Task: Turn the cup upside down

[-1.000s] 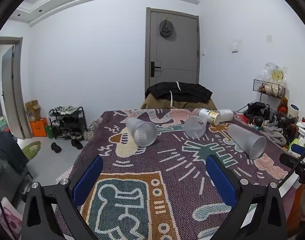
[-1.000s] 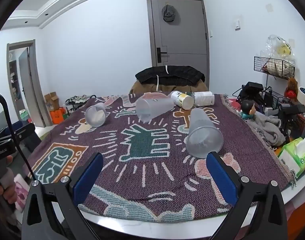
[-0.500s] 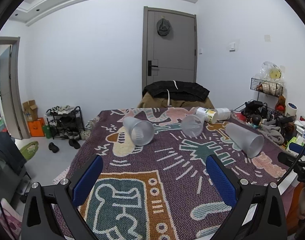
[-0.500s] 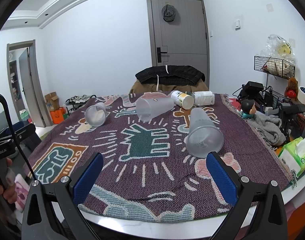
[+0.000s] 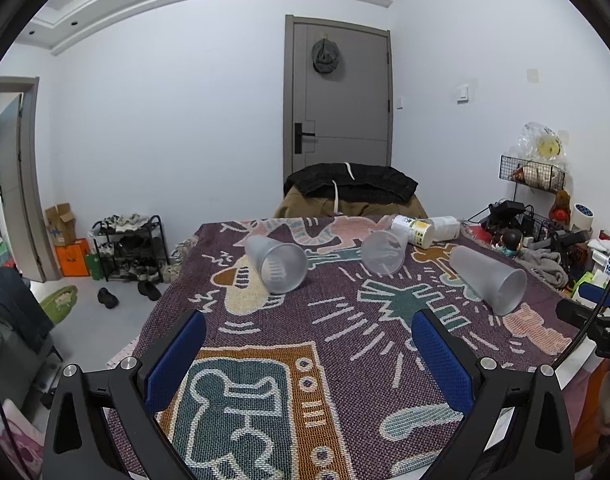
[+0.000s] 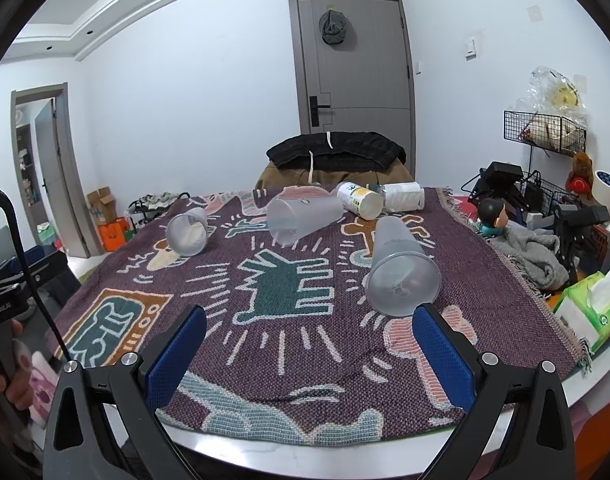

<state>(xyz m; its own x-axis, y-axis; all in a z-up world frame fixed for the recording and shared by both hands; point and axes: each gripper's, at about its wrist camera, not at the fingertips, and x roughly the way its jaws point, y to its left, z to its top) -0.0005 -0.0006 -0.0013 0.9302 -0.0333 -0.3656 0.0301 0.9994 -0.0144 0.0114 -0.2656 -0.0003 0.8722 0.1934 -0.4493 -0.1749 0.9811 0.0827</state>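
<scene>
Three frosted plastic cups lie on their sides on a patterned purple cloth (image 5: 345, 344). In the left wrist view they are a left cup (image 5: 276, 263), a middle cup (image 5: 383, 251) and a right cup (image 5: 489, 278). In the right wrist view the same cups show as left (image 6: 187, 231), middle (image 6: 301, 217) and near right (image 6: 399, 275). My left gripper (image 5: 308, 354) is open and empty, above the cloth short of the cups. My right gripper (image 6: 308, 354) is open and empty, its right finger (image 6: 441, 356) just below the near cup's mouth.
A yellow-labelled can (image 6: 359, 199) and a white bottle (image 6: 403, 196) lie at the cloth's far edge. Clutter, a grey rag (image 6: 533, 256) and a tissue pack (image 6: 589, 308) sit on the right. A chair with dark clothes (image 5: 349, 188) stands behind the table.
The left wrist view has shifted slightly: the cups sit a little lower and left than a second ago. The right wrist view is nearly unchanged. Both grippers stay open.
</scene>
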